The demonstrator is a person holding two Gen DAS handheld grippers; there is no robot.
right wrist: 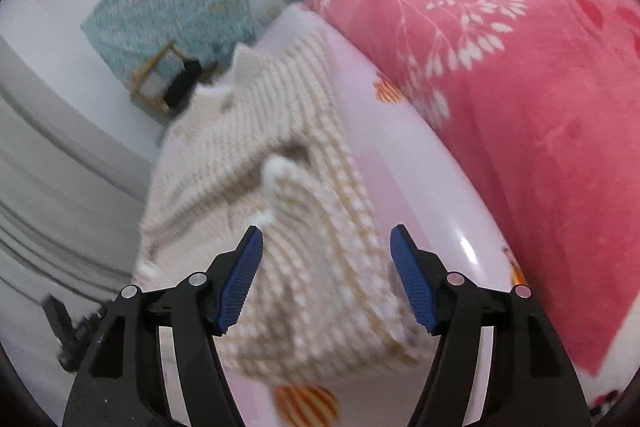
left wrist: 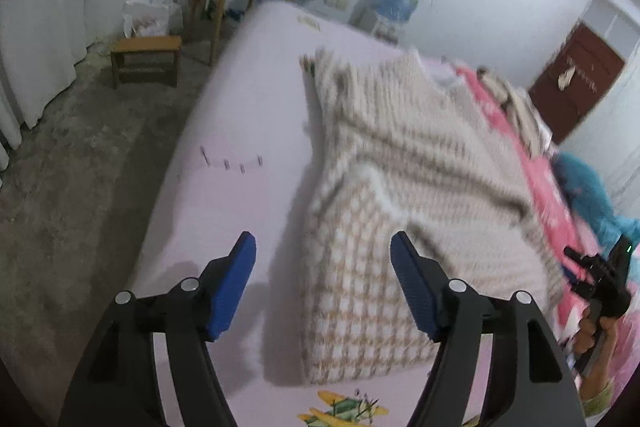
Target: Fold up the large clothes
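Two hand-held grippers tilted down, left hand-held gripper (left wrist: 322, 283) wide, right hand-held gripper (right wrist: 326, 277) wide, above sweater (left wrist: 400, 167)

Cream knitted garment (left wrist: 400, 163) with beige ribbed stripes above and a beige-and-white check below, lying on a pale lilac bed sheet (left wrist: 240, 131) printed with orange-striped motifs. Beside it, a coral-pink fleece blanket (right wrist: 520, 99) bearing white leaf sprigs. Black tongs (right wrist: 326, 275) carry ridged blue pads (right wrist: 240, 287).
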